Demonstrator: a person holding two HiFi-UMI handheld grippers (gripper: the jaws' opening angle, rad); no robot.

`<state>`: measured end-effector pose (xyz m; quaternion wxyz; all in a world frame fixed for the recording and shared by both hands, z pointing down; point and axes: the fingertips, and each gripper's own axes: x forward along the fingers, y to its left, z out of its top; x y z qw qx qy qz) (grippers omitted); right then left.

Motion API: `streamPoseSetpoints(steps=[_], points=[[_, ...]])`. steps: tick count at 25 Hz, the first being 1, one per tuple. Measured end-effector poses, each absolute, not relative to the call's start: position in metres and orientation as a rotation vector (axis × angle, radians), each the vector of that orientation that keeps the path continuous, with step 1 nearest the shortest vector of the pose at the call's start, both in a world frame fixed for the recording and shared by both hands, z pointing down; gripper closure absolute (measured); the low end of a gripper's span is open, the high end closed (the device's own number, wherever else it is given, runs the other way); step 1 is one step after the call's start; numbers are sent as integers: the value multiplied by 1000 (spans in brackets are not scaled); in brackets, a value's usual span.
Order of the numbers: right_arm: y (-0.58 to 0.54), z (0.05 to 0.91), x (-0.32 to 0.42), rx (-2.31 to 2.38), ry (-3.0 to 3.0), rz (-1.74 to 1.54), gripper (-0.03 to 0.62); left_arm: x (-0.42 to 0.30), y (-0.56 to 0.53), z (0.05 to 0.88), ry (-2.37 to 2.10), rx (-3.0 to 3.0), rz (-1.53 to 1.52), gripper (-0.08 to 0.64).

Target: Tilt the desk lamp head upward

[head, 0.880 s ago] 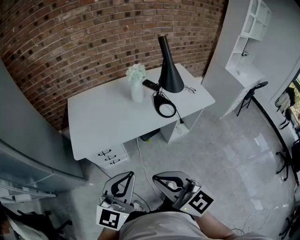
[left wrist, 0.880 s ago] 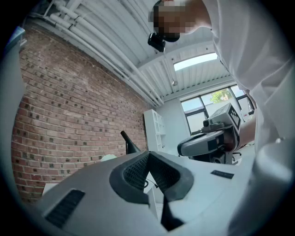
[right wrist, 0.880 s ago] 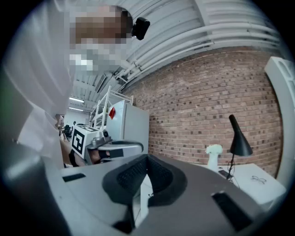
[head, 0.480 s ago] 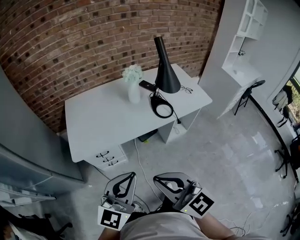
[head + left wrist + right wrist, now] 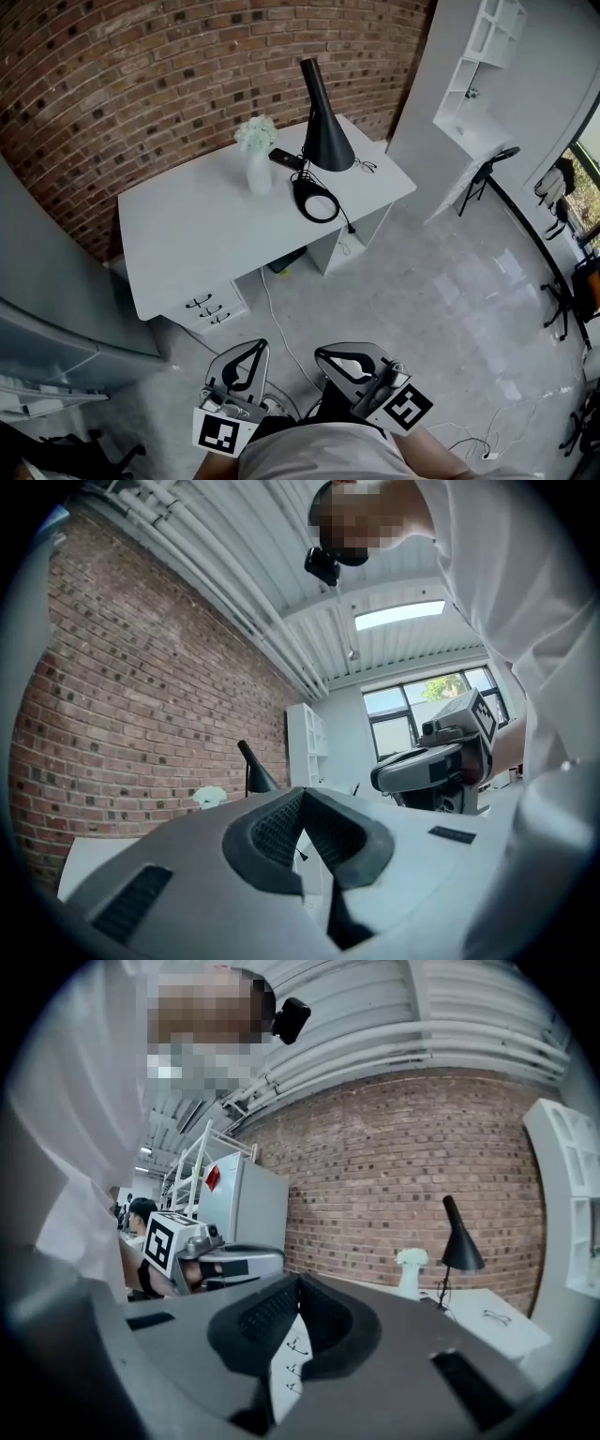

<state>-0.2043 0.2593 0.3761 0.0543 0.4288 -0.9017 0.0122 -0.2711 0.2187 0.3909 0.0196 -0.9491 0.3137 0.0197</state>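
Observation:
The black desk lamp (image 5: 326, 142) stands at the back right of the white desk (image 5: 187, 234), its cone head pointing down over a round black base (image 5: 316, 201). It also shows small and far off in the left gripper view as the lamp (image 5: 254, 770) and in the right gripper view as the lamp (image 5: 459, 1242). My left gripper (image 5: 256, 345) and right gripper (image 5: 321, 353) are held low near my body, well short of the desk. Both are shut with nothing between the jaws: left gripper (image 5: 302, 792), right gripper (image 5: 298, 1280).
A white vase of flowers (image 5: 257, 155), a dark flat device (image 5: 284, 159) and glasses (image 5: 365, 166) lie near the lamp. Drawers (image 5: 211, 308) sit under the desk, and a cable (image 5: 272, 309) runs over the floor. A white shelf (image 5: 478, 56), a folding chair (image 5: 487, 173) and a grey cabinet (image 5: 47, 319) flank the desk.
The desk and lamp have slid up and to the left in the head view as the camera shifted. Both grippers stay shut in the same place near my body.

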Motion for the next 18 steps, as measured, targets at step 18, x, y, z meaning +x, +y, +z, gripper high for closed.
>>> streamPoseSetpoints(steps=[18], points=[[220,379,-157,1446,-2668,54,577,-225,192,401,836,-3019,56,554]])
